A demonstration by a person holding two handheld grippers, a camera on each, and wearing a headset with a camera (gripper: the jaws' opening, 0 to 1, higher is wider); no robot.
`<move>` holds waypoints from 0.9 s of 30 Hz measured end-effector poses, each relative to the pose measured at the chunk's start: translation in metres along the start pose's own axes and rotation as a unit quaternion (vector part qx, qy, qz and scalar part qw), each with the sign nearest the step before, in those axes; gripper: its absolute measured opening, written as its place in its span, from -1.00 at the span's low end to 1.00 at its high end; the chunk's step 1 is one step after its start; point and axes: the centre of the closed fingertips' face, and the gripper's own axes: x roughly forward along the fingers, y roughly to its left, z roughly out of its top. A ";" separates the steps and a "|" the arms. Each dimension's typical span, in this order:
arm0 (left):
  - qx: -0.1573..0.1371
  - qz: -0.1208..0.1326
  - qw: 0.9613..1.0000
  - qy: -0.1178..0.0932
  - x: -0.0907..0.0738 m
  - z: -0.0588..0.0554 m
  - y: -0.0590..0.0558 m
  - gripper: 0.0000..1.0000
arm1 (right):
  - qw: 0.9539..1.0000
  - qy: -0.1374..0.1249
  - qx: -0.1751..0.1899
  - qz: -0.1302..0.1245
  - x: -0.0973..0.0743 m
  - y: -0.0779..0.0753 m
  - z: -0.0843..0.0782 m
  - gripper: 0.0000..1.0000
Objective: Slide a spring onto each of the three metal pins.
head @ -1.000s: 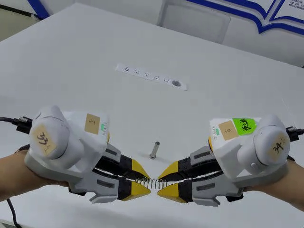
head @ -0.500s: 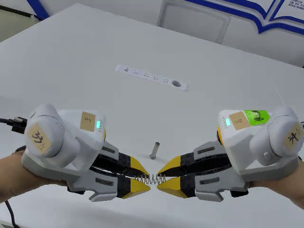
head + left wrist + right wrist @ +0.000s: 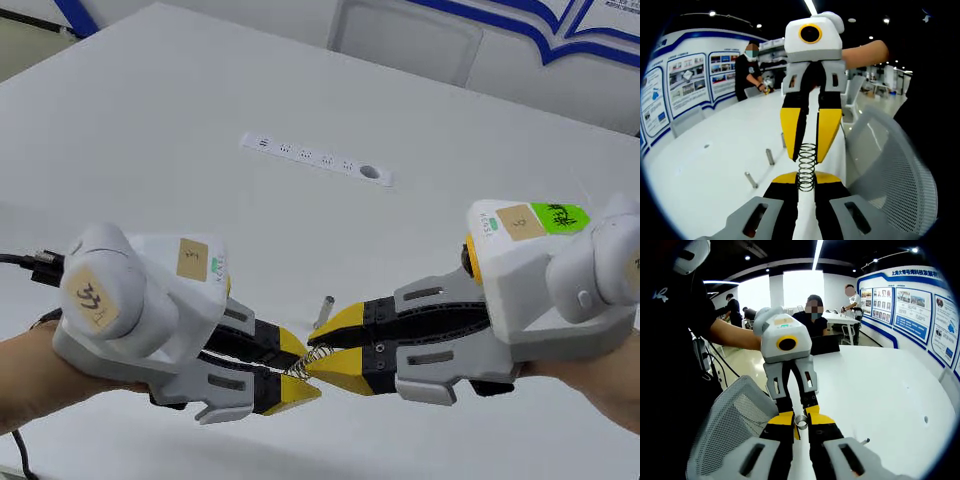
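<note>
Step in hand: spring pickup and alignment. No spring is on a pin yet.

Both tools meet tip to tip low over the white counter (image 3: 200, 120), in front of the person. The left claw (image 3: 297, 370) is closed down to a narrow gap, with one end of the coil spring (image 3: 311, 360) between its yellow tips. The right claw (image 3: 322, 350) faces it, almost as far closed, and the spring's other end sits between its tips. It looks pinched from both sides, though how firm the right-hand grip is I can't say. The spring hangs clear of the counter, bridging the two claws, short and slightly skewed.

A metal pin (image 3: 323, 312) stands on the counter just beyond the claw tips, bare. In the left gripper view a pin (image 3: 770, 156) and a second pin (image 3: 751, 180) stand apart on the counter, both without springs. Whether one of them is the same pin, I can't tell. A white power strip (image 3: 315, 160) lies further back. A mesh chair (image 3: 890, 165) sits at the counter's edge.

Judgement: early in the task, none of the three done.

Next move, as I read it:
- One claw lets go, so one end of the coil is open.
- The other claw turns the coil's axis in line with the nearest pin.
- The coil goes down over the pin's top.

Risk: the spring is small and springy, so an uneven release could flick it away.
</note>
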 end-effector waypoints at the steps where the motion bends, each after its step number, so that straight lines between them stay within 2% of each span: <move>1: -0.001 0.002 1.000 -0.001 0.000 0.000 0.001 -0.79 | 1.000 -0.001 0.000 -0.001 0.001 -0.001 0.001 -0.78; 9: -0.010 0.006 1.000 -0.008 -0.001 0.001 0.004 -0.79 | 1.000 -0.008 0.001 -0.006 0.007 -0.004 0.004 -0.77; 12: -0.014 0.008 1.000 -0.012 -0.001 0.002 0.005 -0.79 | 1.000 -0.009 -0.021 -0.014 0.008 -0.005 0.006 -0.78; 15: -0.021 0.010 1.000 -0.018 -0.001 0.004 0.007 -0.79 | 1.000 -0.014 -0.018 -0.017 0.008 -0.006 0.008 -0.78; 19: -0.007 0.030 1.000 -0.006 0.000 0.000 0.012 -0.78 | 1.000 -0.007 -0.014 -0.025 0.010 -0.011 0.005 -0.79; 24: -0.036 0.038 0.998 -0.022 -0.003 0.002 0.017 -0.76 | 0.999 -0.014 -0.014 -0.030 0.011 -0.014 0.008 -0.79; 27: -0.042 0.043 0.998 -0.030 -0.007 0.004 0.020 -0.72 | 0.999 -0.022 -0.011 -0.033 0.010 -0.017 0.011 -0.79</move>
